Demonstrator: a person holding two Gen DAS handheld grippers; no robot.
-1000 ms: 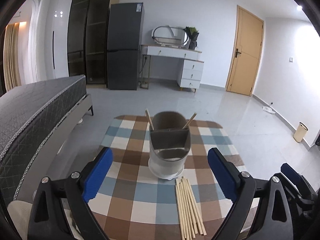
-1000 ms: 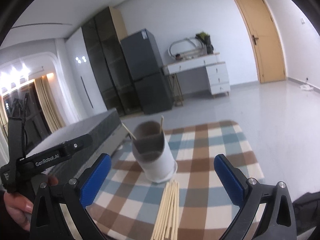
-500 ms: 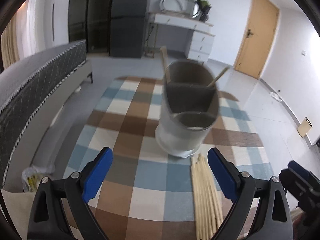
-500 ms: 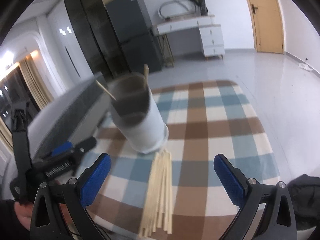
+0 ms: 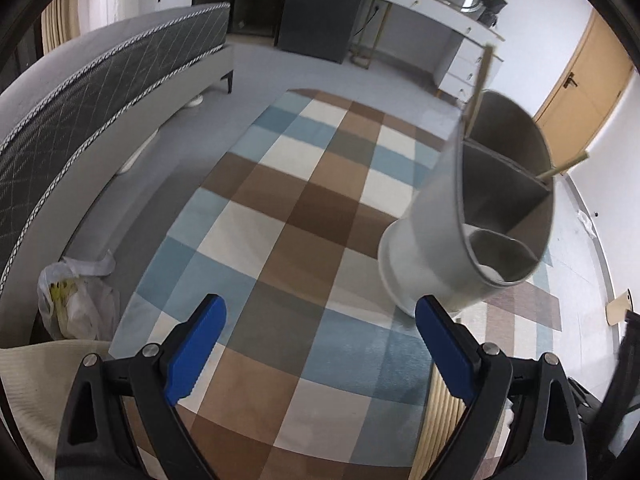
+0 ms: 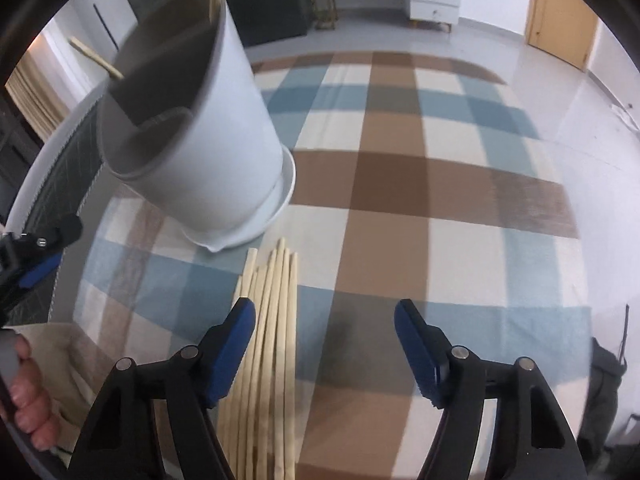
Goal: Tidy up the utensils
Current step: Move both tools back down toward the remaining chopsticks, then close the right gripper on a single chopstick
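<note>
Right gripper (image 6: 324, 344) fingers closing, empty, chopstick bundle (image 6: 268, 340) beside left finger; may miss. Left gripper (image 5: 320, 344) released.

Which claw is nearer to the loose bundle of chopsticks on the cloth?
Right. The right claw, jaws closing and empty, hangs just above the chopsticks, its left finger over them. The left claw hangs beside the bundle, over the checked cloth.
</note>
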